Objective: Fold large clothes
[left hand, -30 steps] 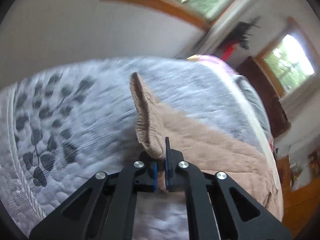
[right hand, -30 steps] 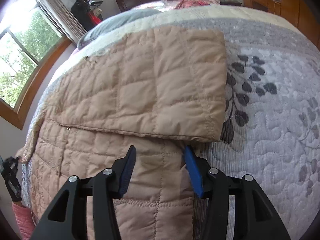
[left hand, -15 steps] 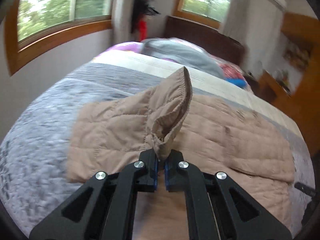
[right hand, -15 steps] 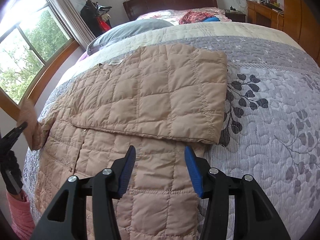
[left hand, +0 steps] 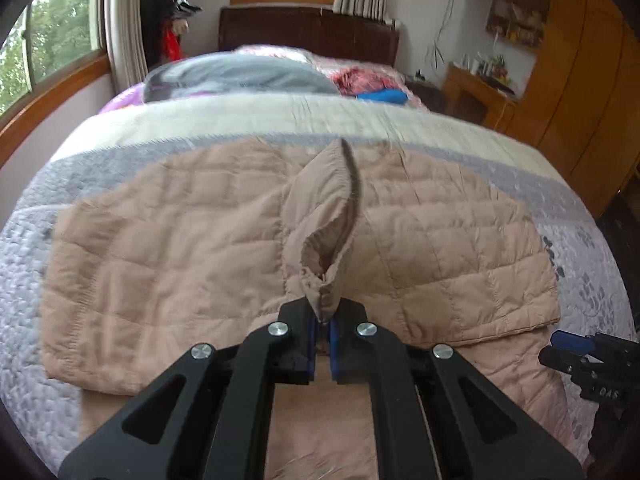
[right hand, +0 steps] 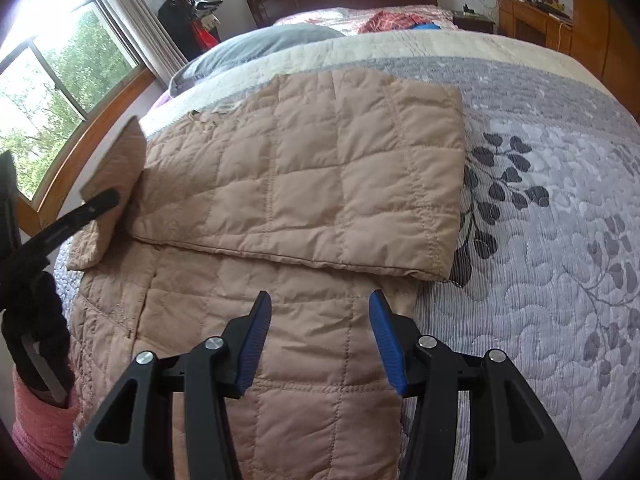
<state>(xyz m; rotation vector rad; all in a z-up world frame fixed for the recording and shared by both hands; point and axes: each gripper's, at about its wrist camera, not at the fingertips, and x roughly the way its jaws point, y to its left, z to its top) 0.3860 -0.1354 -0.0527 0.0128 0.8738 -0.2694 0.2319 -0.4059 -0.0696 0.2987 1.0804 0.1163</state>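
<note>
A tan quilted jacket (right hand: 304, 184) lay spread on the bed's grey leaf-patterned quilt (right hand: 540, 240), one sleeve folded across its body. The left gripper (left hand: 323, 322) pinched the other sleeve's cuff (left hand: 328, 220), lifted above the jacket; the right gripper (right hand: 320, 336) hovered over the jacket's lower part, jaws wide.

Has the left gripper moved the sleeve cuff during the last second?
Yes. The left gripper, jaws shut on the sleeve cuff, has carried it from the jacket's window side inward over the jacket, judged against the bed quilt.
</note>
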